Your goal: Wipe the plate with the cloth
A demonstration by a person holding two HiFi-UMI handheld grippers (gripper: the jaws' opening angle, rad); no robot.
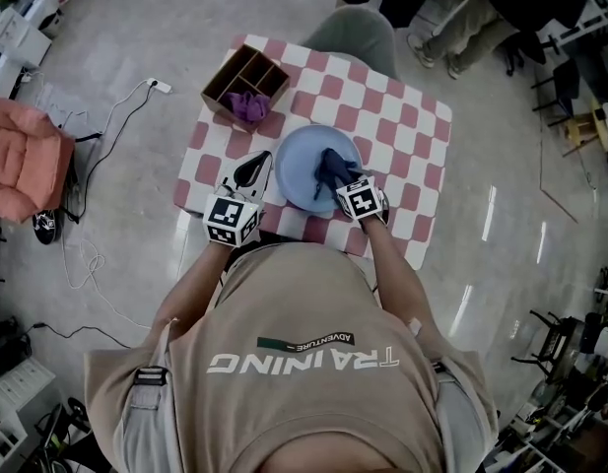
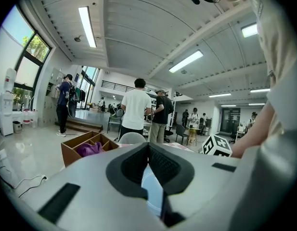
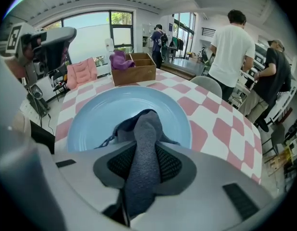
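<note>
The person is wearing a tan T-shirt [image 1: 304, 363] with white "TRAINING" lettering, a grey strap [image 1: 141, 422] hanging at 8 o'clock. The left gripper [image 2: 148, 148] and right gripper [image 3: 143, 141] are showing light-grey shells, dark pads [image 2: 163, 165] and black-and-white marker cubes [image 1: 232, 220].

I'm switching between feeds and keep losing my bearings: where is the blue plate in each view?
Head view: the plate sits just above the picture's centre.
Left gripper view: only a pale blue sliver of its rim, between the jaws.
Right gripper view: it fills the middle, beyond the jaws, under the cloth.
Shared landmark: the wooden box holding a purple cloth, beyond the plate in all three.
</note>
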